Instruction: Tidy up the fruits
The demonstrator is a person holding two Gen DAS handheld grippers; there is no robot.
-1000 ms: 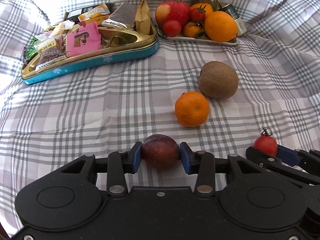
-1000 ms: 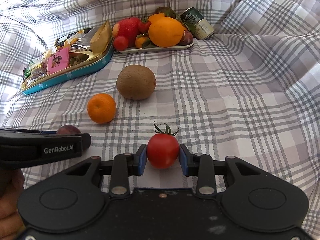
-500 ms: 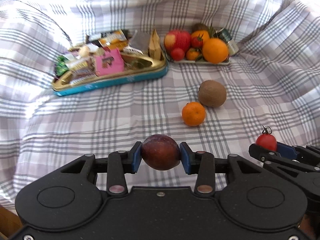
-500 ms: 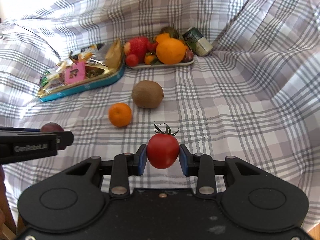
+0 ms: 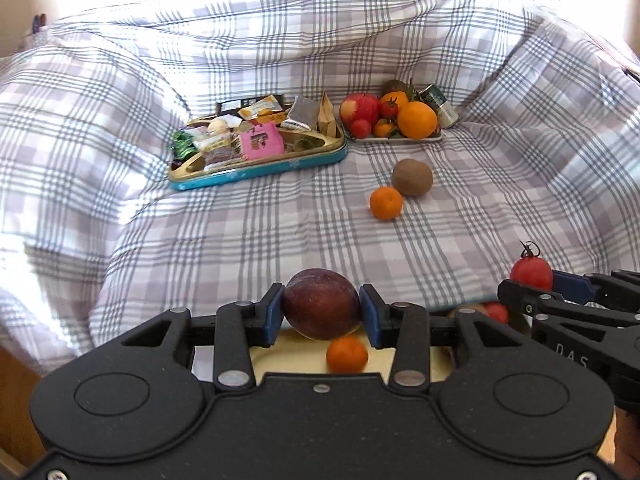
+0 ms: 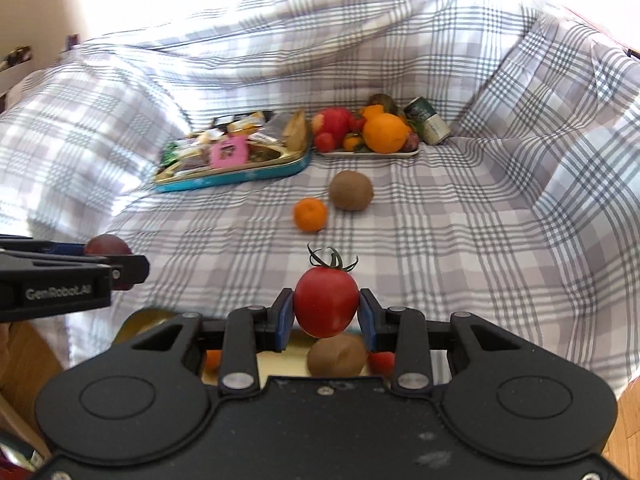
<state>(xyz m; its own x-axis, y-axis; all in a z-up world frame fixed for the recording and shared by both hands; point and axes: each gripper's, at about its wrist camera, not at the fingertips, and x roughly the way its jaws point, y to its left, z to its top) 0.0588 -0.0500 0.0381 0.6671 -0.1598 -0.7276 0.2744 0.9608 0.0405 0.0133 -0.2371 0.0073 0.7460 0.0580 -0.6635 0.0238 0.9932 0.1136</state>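
Left claw: I am pinching a dark plum (image 5: 322,309) between the blue pads of my left claw (image 5: 322,312), both pads pressing on its sides.
Right claw: I am gripping a red tomato (image 6: 326,302) in my right claw (image 6: 326,312), its green stalk pointing up.
Step in hand: I am carrying both fruits off the checked cloth (image 5: 280,232) toward me; I judge this the carry-and-drop part of sorting.
Below the claws: a pale tray (image 5: 288,354) is showing under my fingers, already holding a small orange (image 5: 347,354), a kiwi (image 6: 337,356) and something red.
Still lying out: a mandarin (image 5: 385,203) and a brown kiwi (image 5: 412,178) are sitting just beside each other on the cloth.
Far end: a plate of fruit (image 5: 400,138) and a tin of snacks (image 5: 260,160) are standing side by side.
Next move: I am thinking it calls for lowering each claw over a bare patch of tray, then spreading the pads gently, since round fruit is likely to roll.
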